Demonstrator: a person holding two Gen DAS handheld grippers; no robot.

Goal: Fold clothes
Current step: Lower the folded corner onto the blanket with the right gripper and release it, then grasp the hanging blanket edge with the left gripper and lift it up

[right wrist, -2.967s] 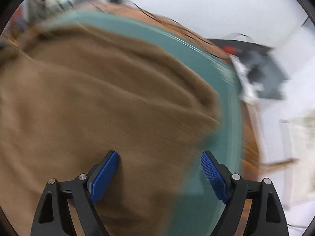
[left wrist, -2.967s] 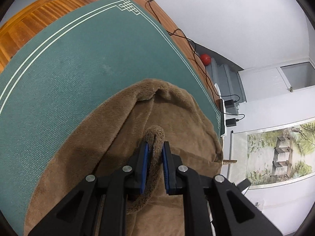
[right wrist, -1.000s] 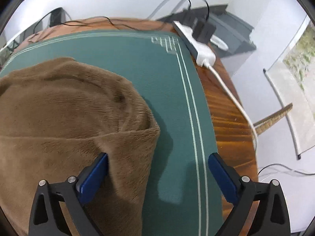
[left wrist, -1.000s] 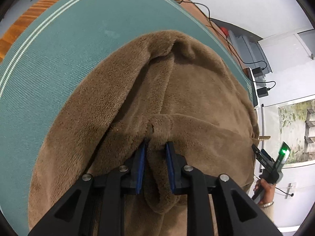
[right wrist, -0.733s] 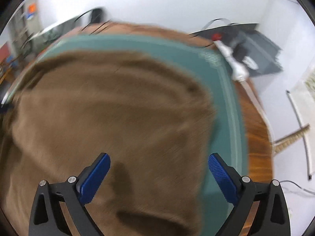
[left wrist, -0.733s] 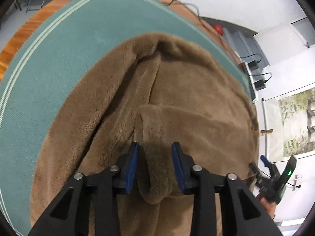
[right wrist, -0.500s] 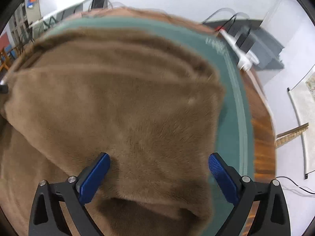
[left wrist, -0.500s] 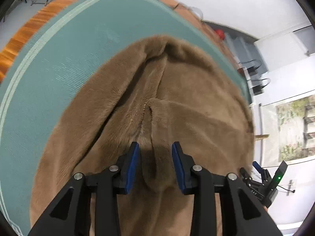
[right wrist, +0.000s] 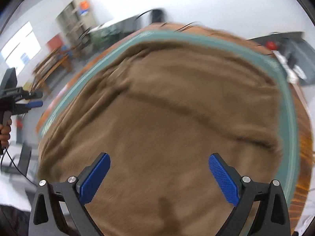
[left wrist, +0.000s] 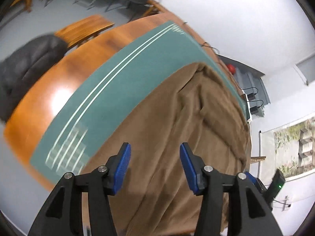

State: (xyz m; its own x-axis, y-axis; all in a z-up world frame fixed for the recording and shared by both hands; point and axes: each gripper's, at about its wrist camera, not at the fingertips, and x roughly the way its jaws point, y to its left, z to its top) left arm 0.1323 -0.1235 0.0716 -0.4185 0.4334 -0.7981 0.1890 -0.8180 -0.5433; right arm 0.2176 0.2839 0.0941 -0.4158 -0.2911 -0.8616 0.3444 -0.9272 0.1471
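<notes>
Brown fleece garment [left wrist: 177,137] lies spread over a green mat [left wrist: 126,90] that covers a wooden table [left wrist: 59,82]; in the left wrist view the cloth runs from the near edge up toward the far corner of the mat, with a long ridge and several soft creases along its middle. The left gripper [left wrist: 154,161] hangs above the near part of the fleece with its blue pads [left wrist: 123,163] spread wide and nothing between them. In the right wrist view the same garment [right wrist: 177,118] fills most of the frame, a folded edge crossing it from left to right, and the mat [right wrist: 291,106] shows only as a thin band around it. The right gripper [right wrist: 159,175] is likewise wide apart and empty, its pads over the cloth; whether they touch it cannot be told, since this view is blurred. At the left edge of the right view a hand [right wrist: 5,133] holds the handle of the other gripper. A landscape scroll [left wrist: 291,149] hangs on the white wall beyond the table.
</notes>
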